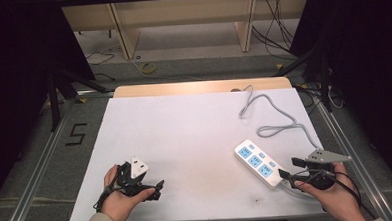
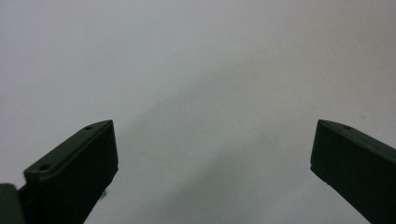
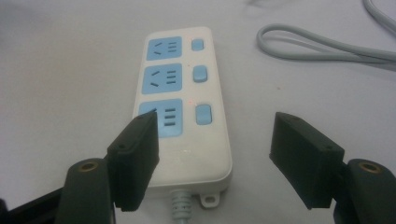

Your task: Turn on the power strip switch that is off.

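A white power strip with three blue sockets and three blue switches lies on the right of the white table. Its grey cable loops away toward the far edge. My right gripper stands open at the strip's near end. In the right gripper view the power strip lies between the open jaws, and the left fingertip overlaps the nearest socket. The right gripper holds nothing. My left gripper rests at the front left, open and empty. Plain white surface lies under the left gripper.
The grey cable runs in loops beyond the strip. A wooden strip borders the table's far edge. Past it are a floor with loose wires and a wooden shelf frame. Dark stands flank both sides.
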A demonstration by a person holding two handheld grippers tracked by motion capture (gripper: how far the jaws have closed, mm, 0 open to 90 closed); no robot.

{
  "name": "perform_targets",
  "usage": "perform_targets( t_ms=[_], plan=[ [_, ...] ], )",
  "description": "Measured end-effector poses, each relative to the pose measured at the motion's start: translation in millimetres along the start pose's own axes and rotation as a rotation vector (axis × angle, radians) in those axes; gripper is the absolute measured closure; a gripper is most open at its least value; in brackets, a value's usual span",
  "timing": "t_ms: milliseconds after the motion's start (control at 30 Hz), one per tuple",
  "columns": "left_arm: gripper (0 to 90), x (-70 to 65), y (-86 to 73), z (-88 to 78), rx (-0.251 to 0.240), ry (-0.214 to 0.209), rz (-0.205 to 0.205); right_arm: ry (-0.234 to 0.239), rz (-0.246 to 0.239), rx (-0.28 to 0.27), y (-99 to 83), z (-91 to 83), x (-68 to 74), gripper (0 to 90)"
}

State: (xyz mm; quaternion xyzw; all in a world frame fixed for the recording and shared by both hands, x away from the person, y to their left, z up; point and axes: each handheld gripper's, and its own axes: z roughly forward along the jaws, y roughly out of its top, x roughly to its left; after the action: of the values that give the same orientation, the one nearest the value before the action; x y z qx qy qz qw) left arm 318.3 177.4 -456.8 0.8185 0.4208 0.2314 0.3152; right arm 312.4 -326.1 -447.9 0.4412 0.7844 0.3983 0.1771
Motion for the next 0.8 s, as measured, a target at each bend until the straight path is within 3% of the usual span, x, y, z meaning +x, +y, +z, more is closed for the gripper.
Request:
perform_targets(
  t_ms=[200,567,800],
  plan=[
    [0.3,0.4,0.1,-0.3,0.000,0.001,0.007,-0.007,-0.017,-0.001,1.3,-2.0,0.9,39.2],
    [0.8,1.2,-0.3,-0.8,-0.008,0.007,0.001,-0.050,-0.057,0.015,10.7,-7.9,2.8,76.7],
    [0.9,1.2,0.0,0.2,-0.008,0.005,-0.003,-0.049,-0.059,0.022,16.3,-9.3,2.3,89.9]
  ],
)
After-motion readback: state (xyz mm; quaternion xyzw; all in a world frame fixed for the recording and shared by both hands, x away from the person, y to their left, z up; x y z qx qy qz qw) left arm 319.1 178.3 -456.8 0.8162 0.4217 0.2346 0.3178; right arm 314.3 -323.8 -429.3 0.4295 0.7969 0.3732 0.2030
